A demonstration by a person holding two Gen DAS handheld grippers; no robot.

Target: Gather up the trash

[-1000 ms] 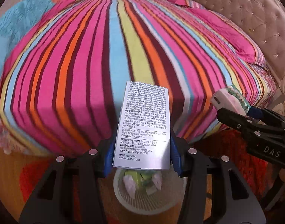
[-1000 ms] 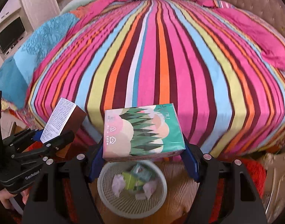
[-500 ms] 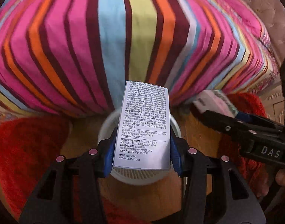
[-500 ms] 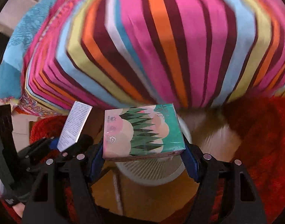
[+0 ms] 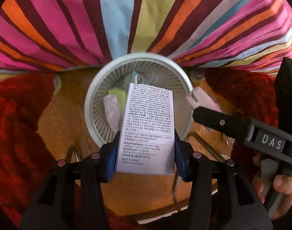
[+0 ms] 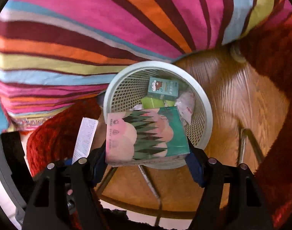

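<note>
Both grippers hang over the white mesh basket (image 5: 100, 103) by the striped bed (image 5: 126, 19). The left gripper (image 5: 145, 149) pinches a printed box (image 5: 146, 130); the right gripper (image 6: 148, 153) pinches a tissue pack (image 6: 146, 134). To drop cleanly, I'd centre each item inside the rim, then release 1 at a time.

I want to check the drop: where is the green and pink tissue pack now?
In the right wrist view the tissue pack is clamped in the right gripper, over the near rim of the white basket beside the striped bed.
</note>
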